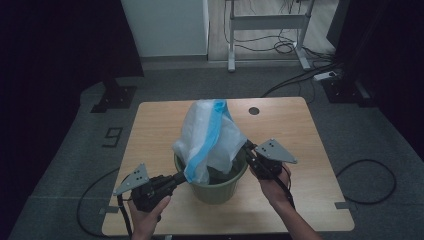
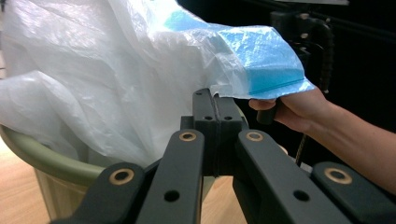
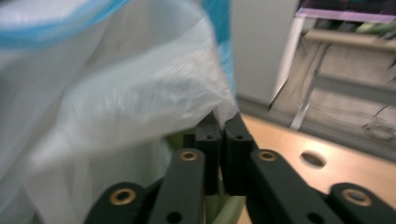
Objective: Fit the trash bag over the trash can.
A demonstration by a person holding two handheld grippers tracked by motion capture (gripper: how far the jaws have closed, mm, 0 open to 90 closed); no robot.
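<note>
Left gripper (image 1: 184, 176) clamped on white-and-blue thin plastic bag (image 1: 210, 137) edge. Right gripper (image 1: 247, 146) pinches the opposite edge, over green ribbed plastic bin (image 1: 220, 191).

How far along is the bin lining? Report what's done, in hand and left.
Done: the white bag with the blue band stands in the green bin. In hand: the left tool and the right tool are each shut on the bag's edge, at opposite sides. Left: the bag's mouth is not yet over the bin's rim.

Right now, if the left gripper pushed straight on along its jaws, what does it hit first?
Left gripper, shut on the bag edge, points across the green bin. It would likely meet the bag's bulk first, then the right gripper; depth unclear.
</note>
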